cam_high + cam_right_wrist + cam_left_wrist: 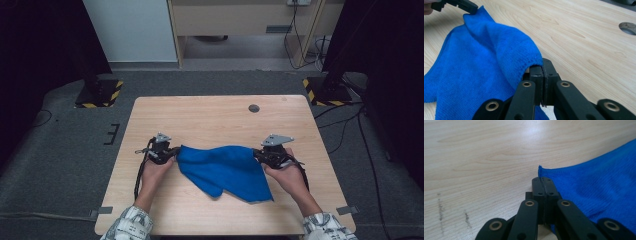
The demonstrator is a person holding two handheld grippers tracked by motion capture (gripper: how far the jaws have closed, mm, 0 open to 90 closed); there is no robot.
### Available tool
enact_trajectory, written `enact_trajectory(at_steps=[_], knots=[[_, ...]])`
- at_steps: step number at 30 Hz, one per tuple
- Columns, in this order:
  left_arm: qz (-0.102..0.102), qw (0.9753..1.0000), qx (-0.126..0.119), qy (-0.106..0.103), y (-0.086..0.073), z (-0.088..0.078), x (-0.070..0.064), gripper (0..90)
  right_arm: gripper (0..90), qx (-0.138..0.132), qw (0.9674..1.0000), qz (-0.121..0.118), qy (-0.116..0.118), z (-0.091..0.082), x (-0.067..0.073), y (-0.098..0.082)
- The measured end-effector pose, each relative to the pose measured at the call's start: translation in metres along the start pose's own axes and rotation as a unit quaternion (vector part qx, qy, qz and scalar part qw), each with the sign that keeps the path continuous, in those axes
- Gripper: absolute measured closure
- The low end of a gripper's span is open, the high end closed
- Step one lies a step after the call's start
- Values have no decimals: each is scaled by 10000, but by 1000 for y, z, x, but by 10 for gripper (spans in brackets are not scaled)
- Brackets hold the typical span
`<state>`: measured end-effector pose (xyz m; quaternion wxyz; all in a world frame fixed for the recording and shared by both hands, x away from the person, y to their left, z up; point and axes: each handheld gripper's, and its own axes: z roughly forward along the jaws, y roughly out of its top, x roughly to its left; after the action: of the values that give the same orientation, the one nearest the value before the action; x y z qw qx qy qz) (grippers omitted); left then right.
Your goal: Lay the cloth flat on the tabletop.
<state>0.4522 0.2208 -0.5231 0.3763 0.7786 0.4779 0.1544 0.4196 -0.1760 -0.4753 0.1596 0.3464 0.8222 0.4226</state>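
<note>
The counter [210,117], a pale wood-grain top, occupied the middle of the high view, standing on grey carpeted floor [60,145]. Two black stands with yellow-and-black striped bases [100,93] stood on that floor beyond the far corners, at about 10 and 2 o'clock from the counter's centre. A small round grey hole [254,108] sat in the counter surface near the far edge, at roughly 1 o'clock.

The blue cloth [222,170] lay slightly toward 6 o'clock of the counter's centre. Its upper edge was stretched between the two tools, while the remaining fabric spread flat on the wood and ran toward 5 o'clock, ending in a loose corner. In the right gripper view the cloth [474,67] was seen raised into a soft ridge along the stretched edge.

The person's forearms, in patterned sleeves [131,223], entered from 6 o'clock.

The left hand-held gripper [172,152] was at 9 o'clock of the cloth. In the left gripper view its jaws were pressed together, pinching the cloth's corner [541,170]; the hemmed tip of the fabric stood just beyond the jaw ends.

The right hand-held gripper [256,153] was at 3 o'clock of the cloth. In the right gripper view the right hand-held gripper [542,65] had its jaws closed on a fold of the cloth's edge, with fabric bulging over the left jaw. The left hand-held gripper [474,10] appeared farther off at 11 o'clock in that view, clamped on the opposite corner.
</note>
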Motion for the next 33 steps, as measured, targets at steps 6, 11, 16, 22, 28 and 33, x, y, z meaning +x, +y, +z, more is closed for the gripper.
enact_trajectory(at_steps=[6, 11, 16, 22, 28, 33], knots=[[-23, 9998, -172, -11, 6, 0, 2, 816, 891, 69, 10000, -4, -17, 3, 0, -3], [-54, 9991, -416, 2, 13, -2, 3, 677, 891, 81, 10000, -42, -4, 4, 1, -3], [-104, 9997, -226, 9, 15, 11, 4, 570, 891, 86, 10000, -48, -9, 6, 1, -2], [-71, 10000, -1, -9, 13, 22, 3, 545, 891, 87, 10000, -36, -2, 5, 1, -3], [-35, 9999, 6, -149, 11, 24, 1, 637, 890, 78, 10000, -22, 2, 5, 0, -3], [-16, 9994, 81, -340, 9, 24, -6, 882, 890, 44, 10000, 6, -33, 4, -3, -2]])
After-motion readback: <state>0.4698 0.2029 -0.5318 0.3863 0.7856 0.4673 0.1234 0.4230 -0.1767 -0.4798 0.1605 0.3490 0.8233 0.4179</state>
